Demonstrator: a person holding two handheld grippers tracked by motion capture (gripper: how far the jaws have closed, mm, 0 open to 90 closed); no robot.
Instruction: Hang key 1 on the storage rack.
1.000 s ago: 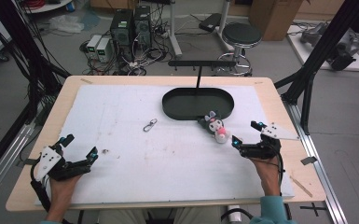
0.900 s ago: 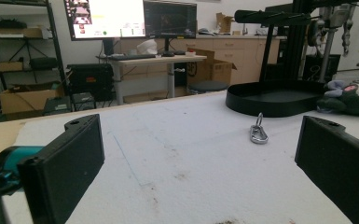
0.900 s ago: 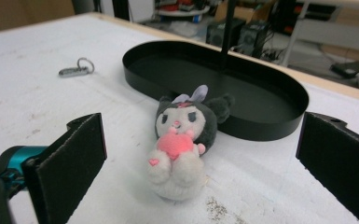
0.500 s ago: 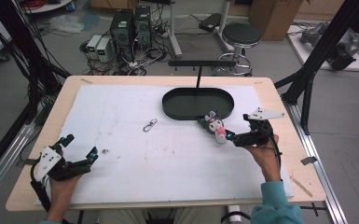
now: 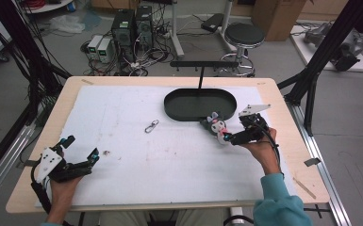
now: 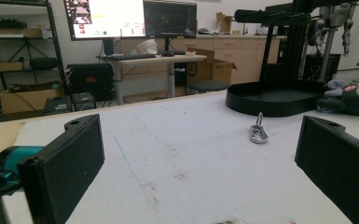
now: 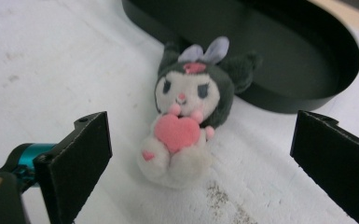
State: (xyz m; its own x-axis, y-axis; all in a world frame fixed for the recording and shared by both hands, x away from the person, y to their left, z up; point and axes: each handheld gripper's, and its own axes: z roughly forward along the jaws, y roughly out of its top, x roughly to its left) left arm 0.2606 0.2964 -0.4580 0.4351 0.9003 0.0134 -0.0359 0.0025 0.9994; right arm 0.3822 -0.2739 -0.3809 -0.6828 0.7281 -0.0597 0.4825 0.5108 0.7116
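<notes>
While lying bare across most of its white top, table point(image 5: 136, 188) carrying everything here, pale wood rim showing at the edges. Sitting toward the far right part of that top, black oval tray point(image 5: 200, 104), low-walled, a thin post rising from behind it to a dark crossbar. Appearing again in the left gripper view as the same tray point(image 6: 275, 97), and in the right gripper view as a dark curve of tray point(image 7: 279, 51) behind the toy.

Hovering just right of the tray's near right end, right gripper point(image 5: 231, 139), jaws spread wide and pinching nothing, hand wrapping it from below. Resting well away from the tray, at the table's near left corner, left gripper point(image 5: 80, 151), jaws likewise spread wide, nothing between them.

Lying on the white top touching or just off the tray's near right wall, plush point(image 5: 215, 127): dark hood, pale face, lilac ears, pink heart at the chest. Facing the right gripper's camera, plush point(image 7: 186, 112) sitting between the two open jaws but not touched by either. Showing at the far right of the left gripper view, plush point(image 6: 349, 97) beside the tray.

Lying left of the tray, well apart from it, small metal clip point(image 5: 151, 126), seen closer as clip point(image 6: 258, 132).
</notes>
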